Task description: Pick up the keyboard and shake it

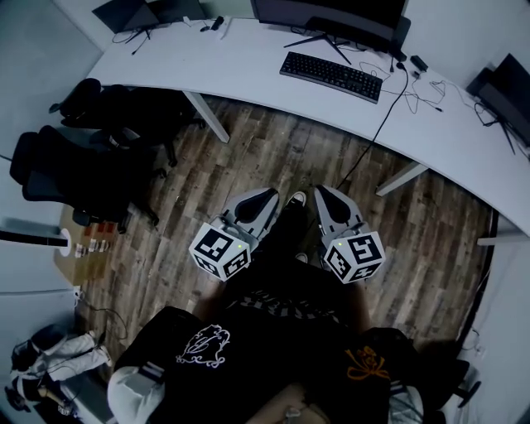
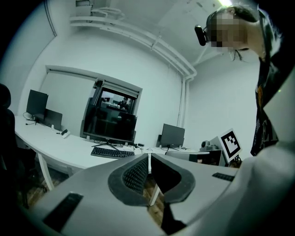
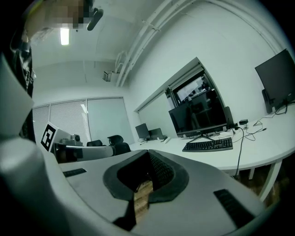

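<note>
Black chairs [image 1: 91,161] sit at the far left, pushed part way under a long white desk [image 1: 240,58]. Next comes the brown wood floor [image 1: 273,153], where the person stands.

The left gripper [image 1: 267,197] is held low over the floor, close to the person's body. Its 2 jaws are pressed together and nothing is between them. Just beside it is the right gripper [image 1: 321,195], and its 2 jaws are closed tight too, with only floor showing past them.

The keyboard [image 1: 331,76] is the thing to pick up. It lies flat on the desk, in front of the big dark monitor [image 1: 331,12], well apart from both grippers. A thin cord [image 1: 377,132] hangs off the desk edge to its right. It may belong to the keyboard, but it is too thin to be sure.

So the job has not really begun. No tool has touched the keyboard yet. I think the next move is to step up to the desk, open both sets of jaws, and grab the keyboard by its 2 short ends. Then it can be lifted and shaken. The cord might tug, so lift with care.
</note>
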### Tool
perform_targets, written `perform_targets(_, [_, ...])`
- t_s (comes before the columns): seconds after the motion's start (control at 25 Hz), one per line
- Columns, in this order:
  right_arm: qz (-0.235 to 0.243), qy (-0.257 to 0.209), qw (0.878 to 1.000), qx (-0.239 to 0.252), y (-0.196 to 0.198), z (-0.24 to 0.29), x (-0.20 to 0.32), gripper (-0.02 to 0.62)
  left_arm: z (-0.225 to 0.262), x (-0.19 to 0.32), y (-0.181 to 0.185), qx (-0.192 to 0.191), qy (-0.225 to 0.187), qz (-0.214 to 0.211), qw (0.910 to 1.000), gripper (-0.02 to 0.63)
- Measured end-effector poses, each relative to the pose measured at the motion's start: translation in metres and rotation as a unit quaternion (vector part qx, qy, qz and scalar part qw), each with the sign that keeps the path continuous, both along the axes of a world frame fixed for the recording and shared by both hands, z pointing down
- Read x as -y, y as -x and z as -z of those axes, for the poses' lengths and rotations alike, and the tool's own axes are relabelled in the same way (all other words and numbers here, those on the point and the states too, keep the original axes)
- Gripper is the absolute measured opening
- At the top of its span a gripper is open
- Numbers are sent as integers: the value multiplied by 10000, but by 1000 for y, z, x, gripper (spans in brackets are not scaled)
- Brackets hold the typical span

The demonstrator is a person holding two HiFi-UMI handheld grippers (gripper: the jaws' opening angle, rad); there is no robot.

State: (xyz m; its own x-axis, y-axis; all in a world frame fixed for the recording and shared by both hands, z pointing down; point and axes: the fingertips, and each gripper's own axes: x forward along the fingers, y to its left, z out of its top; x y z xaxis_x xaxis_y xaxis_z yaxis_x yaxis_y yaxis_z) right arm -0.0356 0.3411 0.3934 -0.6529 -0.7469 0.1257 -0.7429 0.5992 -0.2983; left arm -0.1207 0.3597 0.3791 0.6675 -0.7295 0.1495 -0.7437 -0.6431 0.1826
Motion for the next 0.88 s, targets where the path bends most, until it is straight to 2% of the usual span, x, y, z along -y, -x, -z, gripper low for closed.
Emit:
perform_targets(0.2, [-230,75,9997,-52,-22,-8,35,14,-6,41,-15,-55,67,-193,9998,31])
perform_targets(0.44, [-482,196,9986,-132,-40,-16,109,15,-15,115,-25,-89,181,-331,9992,29])
perform_targets(0.88, [-750,477,9953,-382,-35,-20,252,15,-26,272,-1,-86,391,-441,9982,29])
